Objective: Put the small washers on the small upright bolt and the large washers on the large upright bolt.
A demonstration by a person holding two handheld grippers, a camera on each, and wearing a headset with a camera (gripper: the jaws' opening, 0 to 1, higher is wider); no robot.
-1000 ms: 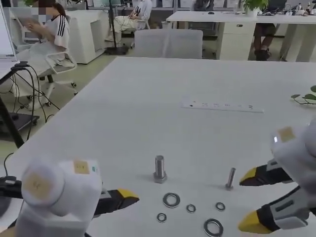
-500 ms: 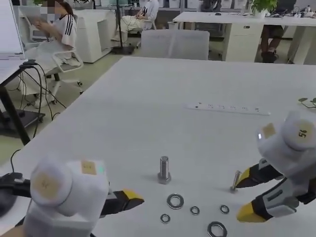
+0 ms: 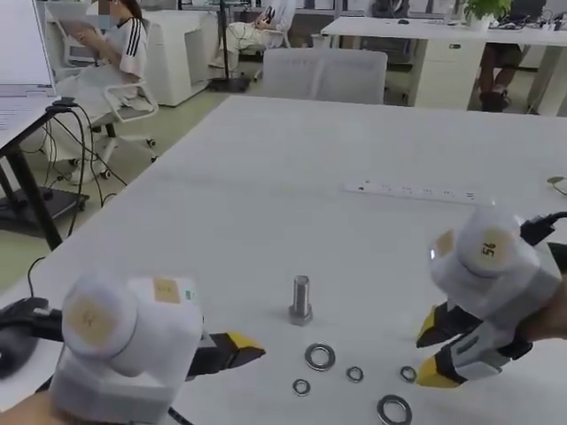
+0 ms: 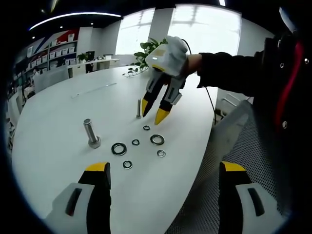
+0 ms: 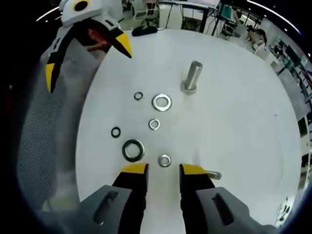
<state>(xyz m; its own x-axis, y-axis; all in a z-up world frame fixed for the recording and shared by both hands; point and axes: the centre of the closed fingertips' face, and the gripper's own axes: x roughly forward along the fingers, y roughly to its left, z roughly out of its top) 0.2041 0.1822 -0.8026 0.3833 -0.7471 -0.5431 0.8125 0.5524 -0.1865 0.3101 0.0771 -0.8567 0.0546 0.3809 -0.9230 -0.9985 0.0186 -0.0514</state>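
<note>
The head camera looks forward and down from the near edge of the white desk (image 3: 354, 150), taking in most of its top. The camera on the left claw (image 4: 164, 166) sits low and looks across the desk at the right claw (image 4: 152, 116). The right claw's camera hangs close above the desk, facing steeply down and towards the left claw. All three views share the large bolt (image 3: 301, 299) and the washers (image 3: 320, 357).

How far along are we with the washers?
Done: nothing; the large bolt and small bolt are bare. In hand: nothing; the right gripper hangs open near a small washer, and the left gripper is open too. Left: all four small and both large washers, loose on the table.
</note>
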